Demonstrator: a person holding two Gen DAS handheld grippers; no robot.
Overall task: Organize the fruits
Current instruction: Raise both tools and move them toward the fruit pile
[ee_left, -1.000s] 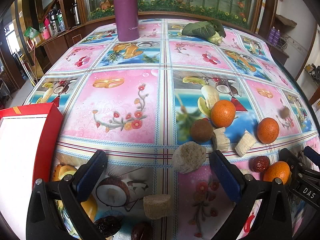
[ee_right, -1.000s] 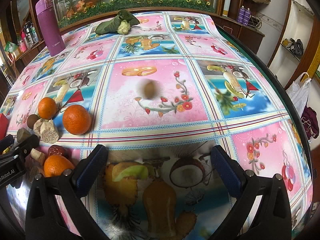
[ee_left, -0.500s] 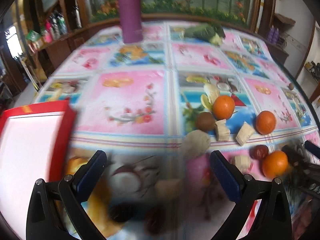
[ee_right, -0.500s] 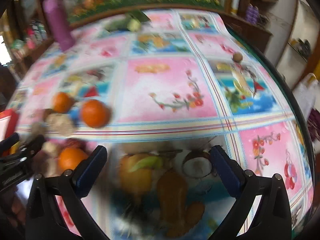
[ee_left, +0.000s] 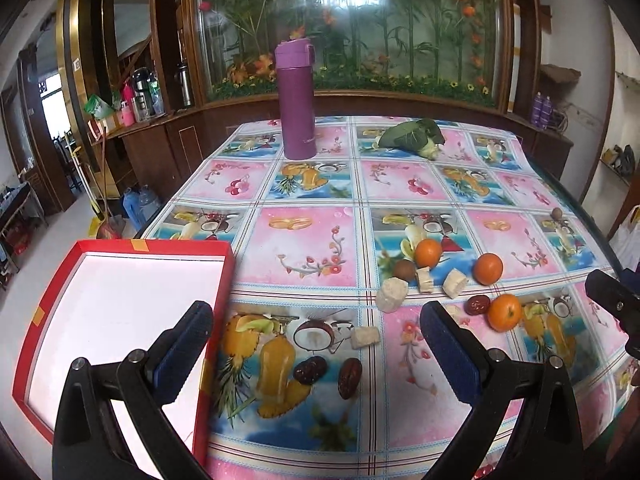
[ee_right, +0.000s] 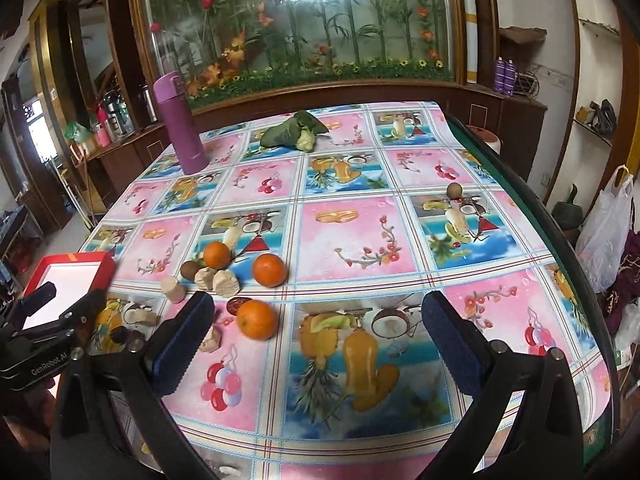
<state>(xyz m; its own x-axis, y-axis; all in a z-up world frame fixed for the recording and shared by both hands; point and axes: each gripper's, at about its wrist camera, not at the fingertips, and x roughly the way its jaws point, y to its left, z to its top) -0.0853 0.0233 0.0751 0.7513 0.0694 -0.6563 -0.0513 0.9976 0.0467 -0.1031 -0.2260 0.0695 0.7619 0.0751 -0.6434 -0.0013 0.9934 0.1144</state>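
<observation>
We hold both grippers above the near side of the table [ee_left: 308, 240], and each has its jaws spread wide with nothing between the pads: the left gripper [ee_left: 316, 332] hangs over the printed pineapple square, the right gripper [ee_right: 316, 328] over a similar square nearer the table's right edge. The red box [ee_left: 132, 246] sits at the near left corner, its white floor bare, its long axis running away from us and tilted a little to the right; its right wall lies just beside the left gripper's left finger [ee_left: 184, 344]. Between the box and the fruit cluster the cloth is open, a broad pink square with room to pass. The fruits sit right of centre: three oranges, one [ee_left: 428, 253] touching a pale chunk beside a brown round fruit [ee_left: 405, 269], one [ee_left: 488, 268] standing apart to the right, one [ee_left: 505, 312] just beside a red date [ee_left: 477, 304]. Pale cut chunks [ee_left: 392, 300] lie scattered among them, their short cylinders tipped at differing angles. Two dark dates [ee_left: 350, 372] lie nearest us, the right one with its long axis pointing roughly away from us. A lone small brown fruit [ee_right: 454, 190] rests near the right edge, well apart from the rest. At the far side stand a purple flask [ee_left: 298, 100], upright, and a leafy vegetable [ee_left: 412, 136]
</observation>
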